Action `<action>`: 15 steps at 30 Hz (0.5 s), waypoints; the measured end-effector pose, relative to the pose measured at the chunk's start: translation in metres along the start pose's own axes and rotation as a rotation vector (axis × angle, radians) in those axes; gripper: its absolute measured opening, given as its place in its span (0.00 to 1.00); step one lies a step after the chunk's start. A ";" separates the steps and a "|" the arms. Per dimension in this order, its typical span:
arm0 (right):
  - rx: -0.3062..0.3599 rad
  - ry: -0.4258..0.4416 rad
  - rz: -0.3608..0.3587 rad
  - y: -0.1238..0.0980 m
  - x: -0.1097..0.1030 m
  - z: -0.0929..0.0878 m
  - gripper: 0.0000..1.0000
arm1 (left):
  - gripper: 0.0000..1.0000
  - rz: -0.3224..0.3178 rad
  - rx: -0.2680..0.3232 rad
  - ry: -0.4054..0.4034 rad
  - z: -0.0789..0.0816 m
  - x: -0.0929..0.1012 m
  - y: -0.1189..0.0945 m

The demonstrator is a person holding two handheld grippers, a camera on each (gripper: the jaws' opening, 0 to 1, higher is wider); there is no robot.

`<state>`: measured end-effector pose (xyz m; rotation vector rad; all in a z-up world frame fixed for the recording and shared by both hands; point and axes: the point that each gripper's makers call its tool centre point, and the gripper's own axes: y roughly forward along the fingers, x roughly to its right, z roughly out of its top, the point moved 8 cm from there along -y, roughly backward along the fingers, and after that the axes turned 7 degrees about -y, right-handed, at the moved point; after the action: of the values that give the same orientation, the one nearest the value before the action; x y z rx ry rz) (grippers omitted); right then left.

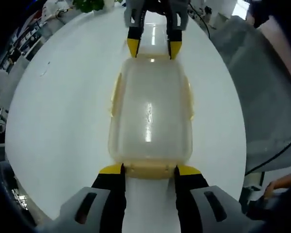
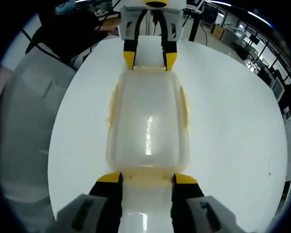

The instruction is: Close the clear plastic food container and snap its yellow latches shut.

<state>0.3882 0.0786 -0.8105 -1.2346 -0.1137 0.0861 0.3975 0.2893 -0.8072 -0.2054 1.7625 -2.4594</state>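
Observation:
The clear plastic container [image 1: 150,116] [image 2: 148,119] lies lengthwise on the white table with its lid on top. Pale yellow latches [image 1: 116,94] [image 2: 184,107] run along its long sides and stand slightly away from the walls. My left gripper [image 1: 150,170] [image 2: 150,60] is open at one short end, its yellow-tipped jaws on either side of that end's latch [image 1: 150,172]. At the opposite short end my right gripper [image 2: 147,178] [image 1: 153,48] is open the same way, straddling the other end latch [image 2: 148,175]. Whether the tips touch the container I cannot tell.
The white round table [image 1: 63,121] [image 2: 233,121] has bare surface on both sides of the container. Grey cloth [image 1: 262,87] [image 2: 24,121] hangs beside the table edge. A person in dark clothes [image 2: 72,29] is at the far side, and a green plant [image 1: 89,5] stands at the rim.

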 end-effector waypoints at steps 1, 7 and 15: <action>0.008 0.001 -0.001 -0.002 0.000 -0.001 0.36 | 0.37 0.002 -0.002 0.004 0.001 0.000 -0.001; 0.039 0.020 0.003 -0.011 -0.002 0.002 0.36 | 0.37 0.005 -0.009 0.016 0.005 0.001 -0.018; 0.063 -0.008 -0.013 -0.039 0.002 0.005 0.36 | 0.37 0.027 0.014 0.001 0.015 0.005 -0.042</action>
<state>0.3893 0.0707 -0.7717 -1.1709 -0.1252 0.0830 0.3948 0.2883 -0.7630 -0.1783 1.7361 -2.4525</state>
